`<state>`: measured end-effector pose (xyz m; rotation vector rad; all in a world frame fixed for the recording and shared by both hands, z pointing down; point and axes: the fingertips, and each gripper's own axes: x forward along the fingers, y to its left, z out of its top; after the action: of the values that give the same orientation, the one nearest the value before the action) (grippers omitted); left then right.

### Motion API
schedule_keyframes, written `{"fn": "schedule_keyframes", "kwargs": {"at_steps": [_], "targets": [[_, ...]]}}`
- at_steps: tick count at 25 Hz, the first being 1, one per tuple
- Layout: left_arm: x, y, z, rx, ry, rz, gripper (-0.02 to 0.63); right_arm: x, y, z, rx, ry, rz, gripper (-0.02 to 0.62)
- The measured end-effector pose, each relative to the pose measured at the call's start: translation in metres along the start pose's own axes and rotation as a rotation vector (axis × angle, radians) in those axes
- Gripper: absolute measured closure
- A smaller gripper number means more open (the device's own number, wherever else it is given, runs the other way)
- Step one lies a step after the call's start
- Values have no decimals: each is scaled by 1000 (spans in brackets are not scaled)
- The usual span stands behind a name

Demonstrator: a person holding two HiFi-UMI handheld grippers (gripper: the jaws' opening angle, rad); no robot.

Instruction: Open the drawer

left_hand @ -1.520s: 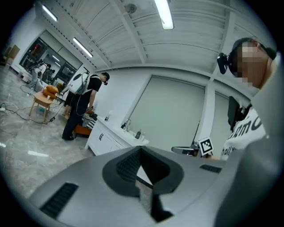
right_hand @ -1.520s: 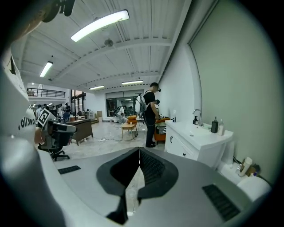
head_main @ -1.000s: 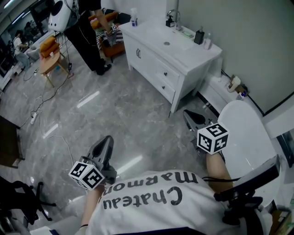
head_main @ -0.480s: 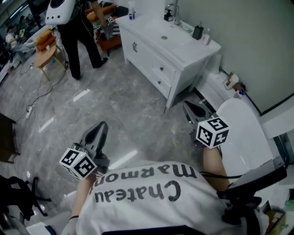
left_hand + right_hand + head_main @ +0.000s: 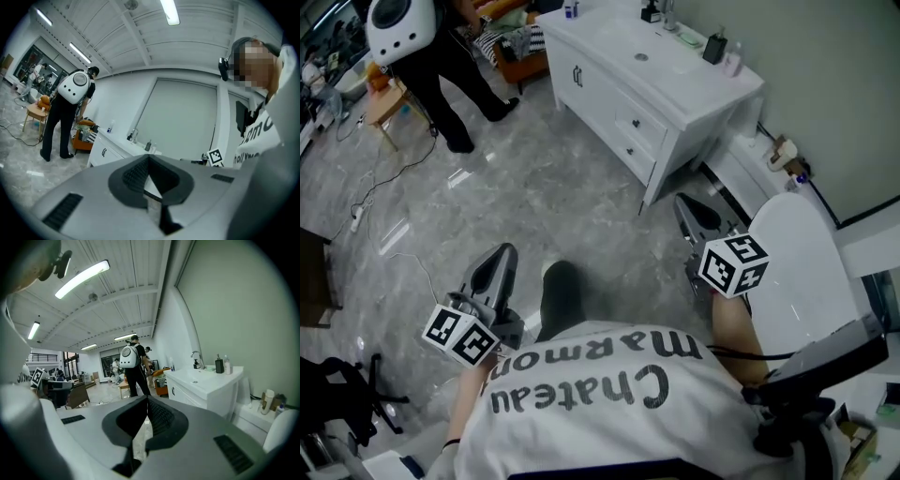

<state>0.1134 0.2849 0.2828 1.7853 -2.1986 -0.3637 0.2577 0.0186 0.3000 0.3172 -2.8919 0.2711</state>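
Observation:
The white vanity cabinet (image 5: 675, 89) stands ahead across the grey floor, with two shut drawers (image 5: 639, 127) stacked on its front. It also shows in the left gripper view (image 5: 108, 151) and the right gripper view (image 5: 199, 385). My left gripper (image 5: 500, 253) is held low at the left, well short of the cabinet, jaws shut and empty (image 5: 149, 159). My right gripper (image 5: 689, 208) is nearer to the cabinet's right corner but apart from it. It is shut on nothing (image 5: 146, 401).
A person with a white backpack (image 5: 417, 42) stands left of the cabinet. A soap bottle (image 5: 713, 47) and a tap (image 5: 666, 14) are on the top. A white rounded fixture (image 5: 792, 272) and a black chair (image 5: 816, 375) are at my right. Cables (image 5: 380, 220) lie on the floor.
Both grippers have drifted toward the cabinet with me. A dark shoe has come into view between them. The person with the backpack has shifted left. The jaws stay shut.

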Motion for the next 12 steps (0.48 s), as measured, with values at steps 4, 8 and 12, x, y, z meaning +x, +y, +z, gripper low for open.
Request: {"fn": "schedule_keyframes", "kwargs": {"at_steps": [4,8,12], "targets": [[21,35,6,-27,-9,10,603,28,5,5,-22,-8,18,584],[53,74,18,-57,27,-22,603,64,-2,12,-36,36,-38,584],[90,119,44,-81,62,-58,603,109,-10,29,-13,45,-87,584]]}}
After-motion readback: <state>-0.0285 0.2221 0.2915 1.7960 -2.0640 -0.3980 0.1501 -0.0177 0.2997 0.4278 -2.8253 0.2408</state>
